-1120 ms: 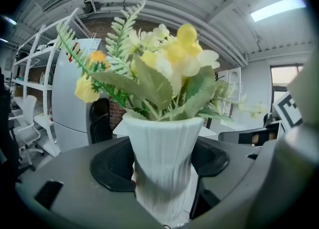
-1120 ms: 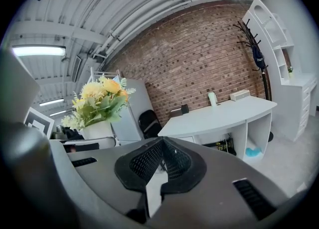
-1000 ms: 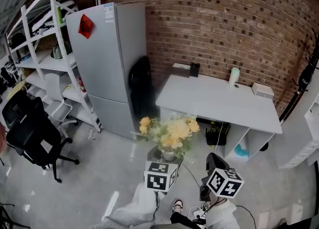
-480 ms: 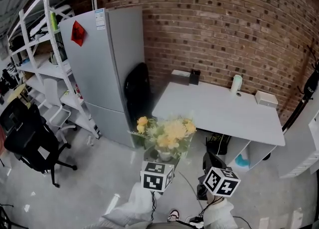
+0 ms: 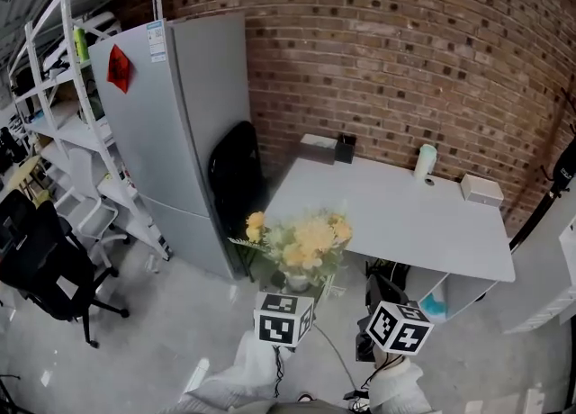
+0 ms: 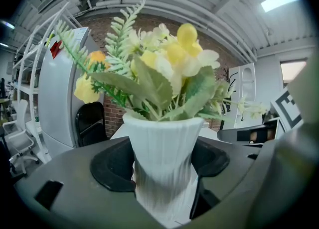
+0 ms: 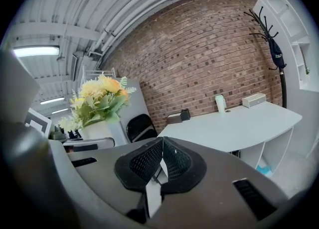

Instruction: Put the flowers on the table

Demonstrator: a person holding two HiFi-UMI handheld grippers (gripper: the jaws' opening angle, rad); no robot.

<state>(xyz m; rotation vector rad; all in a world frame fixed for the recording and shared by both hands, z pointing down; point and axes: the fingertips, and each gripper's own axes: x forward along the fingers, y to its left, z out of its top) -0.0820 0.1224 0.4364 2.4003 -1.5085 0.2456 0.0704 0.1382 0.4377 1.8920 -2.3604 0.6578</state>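
Note:
A white ribbed vase (image 6: 162, 161) of yellow and cream flowers (image 5: 302, 239) with green leaves is held upright in my left gripper (image 6: 162, 168), whose jaws are shut on the vase's body. In the head view the bouquet hangs in the air just off the near left edge of the grey table (image 5: 405, 223). My right gripper (image 7: 160, 159) is shut with nothing between its pads, and it sits to the right of the vase (image 7: 94, 129), near the marker cube (image 5: 398, 328). The table (image 7: 234, 126) lies ahead of it.
A grey fridge (image 5: 166, 124) and a black chair (image 5: 236, 174) stand left of the table against the brick wall. On the table's far edge are a black box (image 5: 344, 147), a pale cup (image 5: 424, 162) and a white box (image 5: 480, 189). White shelving (image 5: 63, 97) and an office chair (image 5: 40, 255) are at the left.
The person has stepped towards the table; fridge and table now appear larger and closer. The bouquet stays held in the left gripper. The right gripper has kept its place beside it.

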